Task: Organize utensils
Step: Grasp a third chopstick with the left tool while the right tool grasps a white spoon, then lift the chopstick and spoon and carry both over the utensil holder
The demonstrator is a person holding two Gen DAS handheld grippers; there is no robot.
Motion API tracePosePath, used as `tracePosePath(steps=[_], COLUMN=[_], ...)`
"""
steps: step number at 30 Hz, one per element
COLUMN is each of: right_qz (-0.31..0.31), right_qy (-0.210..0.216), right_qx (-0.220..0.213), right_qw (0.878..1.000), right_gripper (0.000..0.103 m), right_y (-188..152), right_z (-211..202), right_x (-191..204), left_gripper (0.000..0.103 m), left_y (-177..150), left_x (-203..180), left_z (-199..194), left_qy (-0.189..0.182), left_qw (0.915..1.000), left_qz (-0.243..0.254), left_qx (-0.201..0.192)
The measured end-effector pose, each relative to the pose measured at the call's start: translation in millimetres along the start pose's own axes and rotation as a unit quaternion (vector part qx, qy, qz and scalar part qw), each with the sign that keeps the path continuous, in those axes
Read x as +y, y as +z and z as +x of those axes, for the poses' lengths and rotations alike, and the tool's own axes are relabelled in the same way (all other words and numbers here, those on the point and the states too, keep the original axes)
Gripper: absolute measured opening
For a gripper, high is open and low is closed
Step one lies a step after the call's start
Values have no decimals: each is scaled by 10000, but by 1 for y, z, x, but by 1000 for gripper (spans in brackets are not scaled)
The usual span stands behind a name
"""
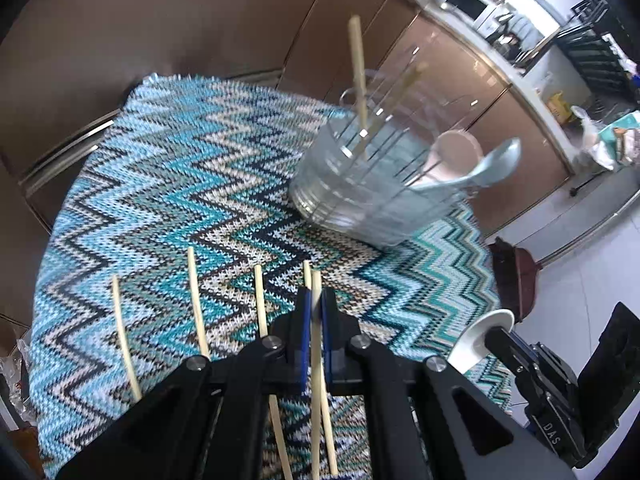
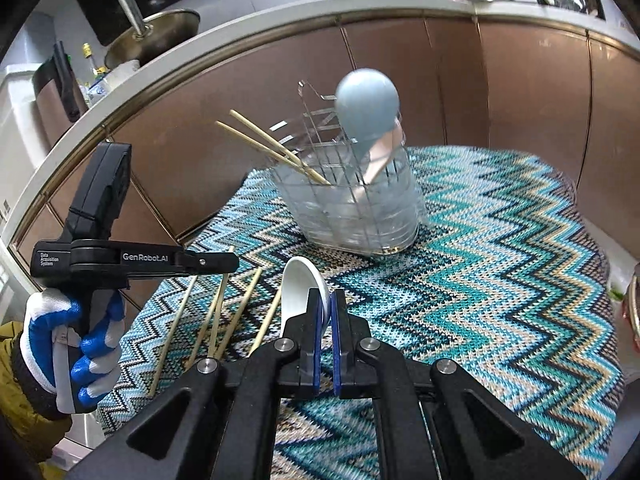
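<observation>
Closest to the left wrist camera, the left gripper has its blue-lined jaws drawn narrow around a single chopstick, which runs between the pads and on toward the camera. Whether that stick is lifted or only pinched against the zigzag cloth cannot be told. In the right wrist view, the right gripper has its jaws closed on the handle of a white spoon, bowl tilted up and away over the desk.

Outward from the jaws, loose chopsticks lie side by side on the cloth near the left gripper; one lies right beside the gripped stick, and three more are spread further left. Beyond them, near the far edge of the desk, stands the clear utensil holder, with wire dividers inside. It already contains two chopsticks leaning left in one section and, in another, a blue spoon with a pink spoon just behind it.

Judged from this, the job looks roughly half done: four utensils are sorted, two are in hand, and about four sticks are left on the desk. The white spoon probably belongs with the other spoons, the gripped stick with the chopsticks.
</observation>
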State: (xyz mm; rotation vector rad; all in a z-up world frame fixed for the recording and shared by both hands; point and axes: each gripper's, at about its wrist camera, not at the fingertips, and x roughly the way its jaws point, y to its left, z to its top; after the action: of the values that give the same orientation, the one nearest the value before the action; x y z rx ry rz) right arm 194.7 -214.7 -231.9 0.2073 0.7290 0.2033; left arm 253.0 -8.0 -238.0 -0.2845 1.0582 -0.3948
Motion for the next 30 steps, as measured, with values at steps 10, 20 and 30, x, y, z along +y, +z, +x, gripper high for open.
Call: tracePosePath(steps=[10,20,30], right_qz=[-213,-319,-428], right_qy=[-184,-357,-479], right_qx=[-385,-661,-1011], right_qw=[9989,9967,9928], right_gripper=[4,4,4], right_y=[-5,0,36], right_z=[-43,-70,-81], right_x=[21,26,23], left_gripper=[5,5,5], left_y=[-12,-6,45], left_x=[-20,-42,-66], left_z=[-50,-88,-142], left_qy=[-182,-430,-604], left_qw=[9985,9947,9838], left_qz=[168,400,625], left_qx=[-487,-842,-1570])
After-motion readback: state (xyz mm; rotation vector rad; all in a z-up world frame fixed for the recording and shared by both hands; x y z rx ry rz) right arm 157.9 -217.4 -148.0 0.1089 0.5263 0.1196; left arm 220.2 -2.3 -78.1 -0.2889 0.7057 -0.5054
